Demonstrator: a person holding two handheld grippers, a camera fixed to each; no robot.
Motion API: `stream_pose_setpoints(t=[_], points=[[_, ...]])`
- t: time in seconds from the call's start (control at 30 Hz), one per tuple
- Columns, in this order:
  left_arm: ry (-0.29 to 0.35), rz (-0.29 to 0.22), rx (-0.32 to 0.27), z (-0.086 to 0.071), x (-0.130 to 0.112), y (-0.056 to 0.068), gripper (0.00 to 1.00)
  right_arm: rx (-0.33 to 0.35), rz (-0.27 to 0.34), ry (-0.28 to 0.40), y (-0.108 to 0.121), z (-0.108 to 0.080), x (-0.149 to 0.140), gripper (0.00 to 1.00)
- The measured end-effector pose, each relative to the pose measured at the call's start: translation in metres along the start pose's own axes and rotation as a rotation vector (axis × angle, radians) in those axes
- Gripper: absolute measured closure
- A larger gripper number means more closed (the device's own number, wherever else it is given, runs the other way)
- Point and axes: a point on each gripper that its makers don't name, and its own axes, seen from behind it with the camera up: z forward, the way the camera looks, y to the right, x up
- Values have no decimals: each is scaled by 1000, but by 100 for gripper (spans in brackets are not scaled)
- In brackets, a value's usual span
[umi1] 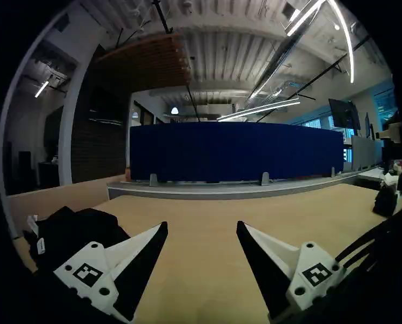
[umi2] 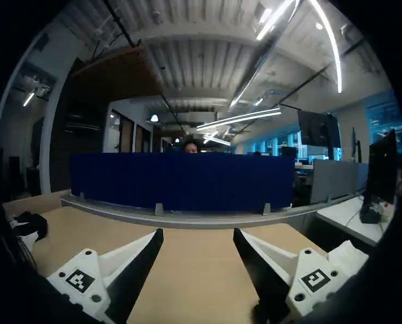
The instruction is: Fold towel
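In the left gripper view a black towel (umi1: 74, 235) lies bunched on the wooden table (umi1: 201, 254), at the left, just beyond the left finger. My left gripper (umi1: 201, 225) stands open over bare wood with nothing between its fingers. In the right gripper view my right gripper (umi2: 198, 231) is open too, above the same tabletop (umi2: 195, 275), and holds nothing. A dark bundle (umi2: 31, 222) with white tags sits far left on the table there; I cannot tell if it is the towel.
A blue divider panel (umi1: 233, 151) runs along the table's far edge on a grey rail (umi2: 190, 218). Dark objects (umi1: 386, 197) sit at the right edge. Monitors (umi2: 382, 167) stand on a neighbouring white desk (umi2: 352, 216). A person's head tops the divider (umi2: 191, 146).
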Motion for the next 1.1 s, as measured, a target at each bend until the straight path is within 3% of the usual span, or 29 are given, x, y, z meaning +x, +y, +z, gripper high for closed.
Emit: stream_pose_setpoints(t=[0.5,0.8,1.1], points=[[0,-1,1,-7,0,0,6,-21,29,12,24,-1,-39,0],[0,0,1,-13,0,0,6,-9,36,28,21,3,-73,0],[0,0,1,-19,1,-1,6,-7,25,-2,23,7,-115,0]])
